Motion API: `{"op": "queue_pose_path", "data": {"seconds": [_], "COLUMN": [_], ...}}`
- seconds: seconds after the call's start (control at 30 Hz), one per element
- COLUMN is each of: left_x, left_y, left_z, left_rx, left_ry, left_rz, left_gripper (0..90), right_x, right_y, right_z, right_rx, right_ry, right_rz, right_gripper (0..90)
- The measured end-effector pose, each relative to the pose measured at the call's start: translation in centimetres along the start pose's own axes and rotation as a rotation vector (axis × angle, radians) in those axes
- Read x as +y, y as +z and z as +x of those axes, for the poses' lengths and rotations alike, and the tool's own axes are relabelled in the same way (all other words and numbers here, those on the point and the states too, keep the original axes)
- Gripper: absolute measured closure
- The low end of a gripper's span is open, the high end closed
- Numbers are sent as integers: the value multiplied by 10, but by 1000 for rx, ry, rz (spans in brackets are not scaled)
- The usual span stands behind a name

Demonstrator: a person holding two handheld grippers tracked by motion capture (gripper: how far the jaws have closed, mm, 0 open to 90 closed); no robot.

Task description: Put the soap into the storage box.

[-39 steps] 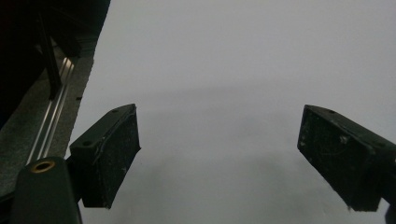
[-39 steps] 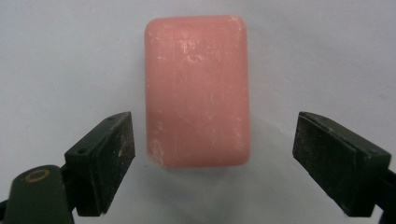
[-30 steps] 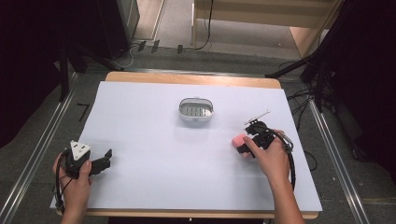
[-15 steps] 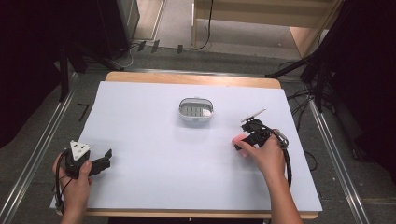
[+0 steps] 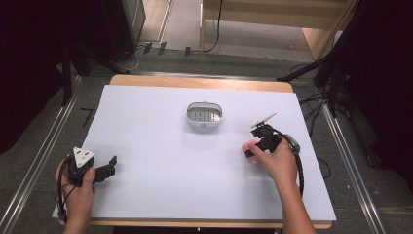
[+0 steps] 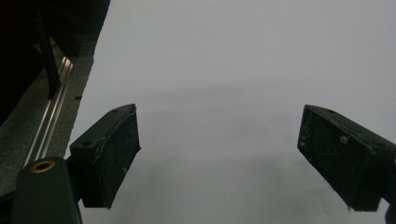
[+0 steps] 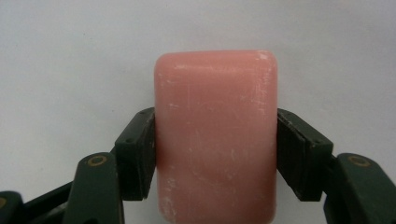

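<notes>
2 jaws of right hand-held gripper [image 7: 215,154] clamped on pink soap bar [image 7: 215,135], left hand-held gripper [image 6: 229,154] spread wide

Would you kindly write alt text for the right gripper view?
A pink soap bar is clamped upright between the right gripper's two black fingers, above a plain white table surface.

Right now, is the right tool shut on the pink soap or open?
Shut on it: in the right gripper view, both jaws of the right tool press the pink soap sides.
</notes>
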State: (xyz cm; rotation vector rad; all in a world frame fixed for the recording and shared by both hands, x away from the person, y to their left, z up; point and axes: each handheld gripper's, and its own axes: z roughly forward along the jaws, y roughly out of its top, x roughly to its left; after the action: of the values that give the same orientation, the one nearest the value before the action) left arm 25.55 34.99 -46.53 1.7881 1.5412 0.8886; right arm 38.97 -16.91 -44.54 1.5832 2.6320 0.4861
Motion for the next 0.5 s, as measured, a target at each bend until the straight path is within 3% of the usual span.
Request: {"op": "queue_pose_path", "data": {"seconds": [0.17,0.5], "left_x": [0,0], "left_y": [0,0], "left_z": [0,0], "left_rx": [0,-1], "left_ry": [-1,-1], "left_rz": [0,1], "left_gripper": [136,136], "right_x": [3,11], "right_y": [-4,-10], "right_z": [1,6], "right_rx": [-17,1], "right_ry": [-38,-88], "right_rz": [-8,-16], "right_gripper": [385,386]}}
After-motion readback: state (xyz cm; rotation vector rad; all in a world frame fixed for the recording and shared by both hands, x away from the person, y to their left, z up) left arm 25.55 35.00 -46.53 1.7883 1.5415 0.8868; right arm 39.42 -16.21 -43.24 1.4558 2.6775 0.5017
